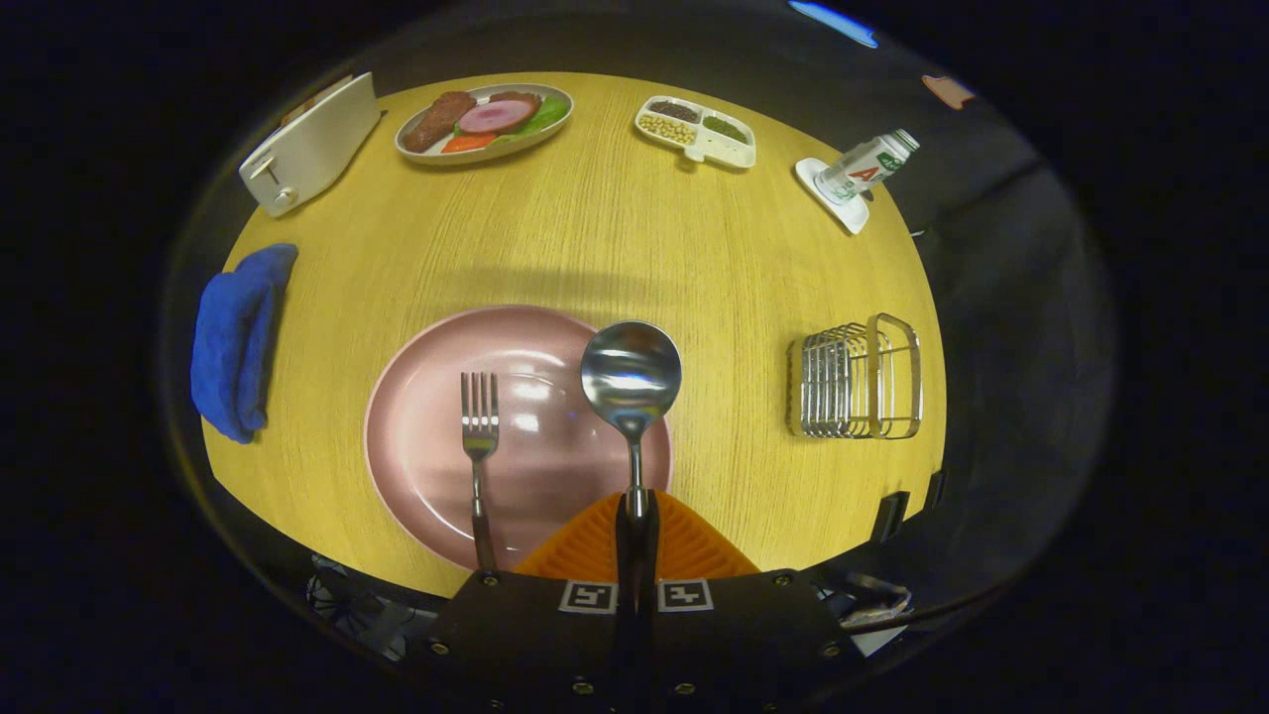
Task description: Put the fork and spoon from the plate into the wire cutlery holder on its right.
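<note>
- Steel-bowled polished spoon sat clamped by its handle in the tongs, lifted above the round pink plate.
- Matching steel fork lay on the plate.
- Next move, likely: carry rightward across the wooden tabletop to the wire cutlery holder.

The single camera rides on the tongs, looking forward and steeply down from close above the near edge of the round surface, its fisheye sweep reaching the far rim at the top of the frame, the tongs at bottom centre.
</note>
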Demonstrator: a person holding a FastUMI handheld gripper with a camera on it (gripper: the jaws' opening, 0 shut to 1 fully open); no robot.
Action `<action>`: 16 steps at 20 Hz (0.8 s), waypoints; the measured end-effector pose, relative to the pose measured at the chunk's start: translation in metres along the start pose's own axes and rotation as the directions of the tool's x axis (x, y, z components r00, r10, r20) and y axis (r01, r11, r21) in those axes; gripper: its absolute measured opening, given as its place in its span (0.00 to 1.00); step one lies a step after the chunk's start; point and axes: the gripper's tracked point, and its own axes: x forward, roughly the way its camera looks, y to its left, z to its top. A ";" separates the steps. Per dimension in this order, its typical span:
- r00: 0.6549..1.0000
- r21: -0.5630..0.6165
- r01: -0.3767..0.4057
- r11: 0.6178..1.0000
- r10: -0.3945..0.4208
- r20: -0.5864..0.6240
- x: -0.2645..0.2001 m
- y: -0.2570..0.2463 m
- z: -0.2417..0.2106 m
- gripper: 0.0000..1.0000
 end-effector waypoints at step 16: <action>0.996 0.238 0.087 0.967 -0.082 -0.029 -0.008 -0.124 0.009 0.01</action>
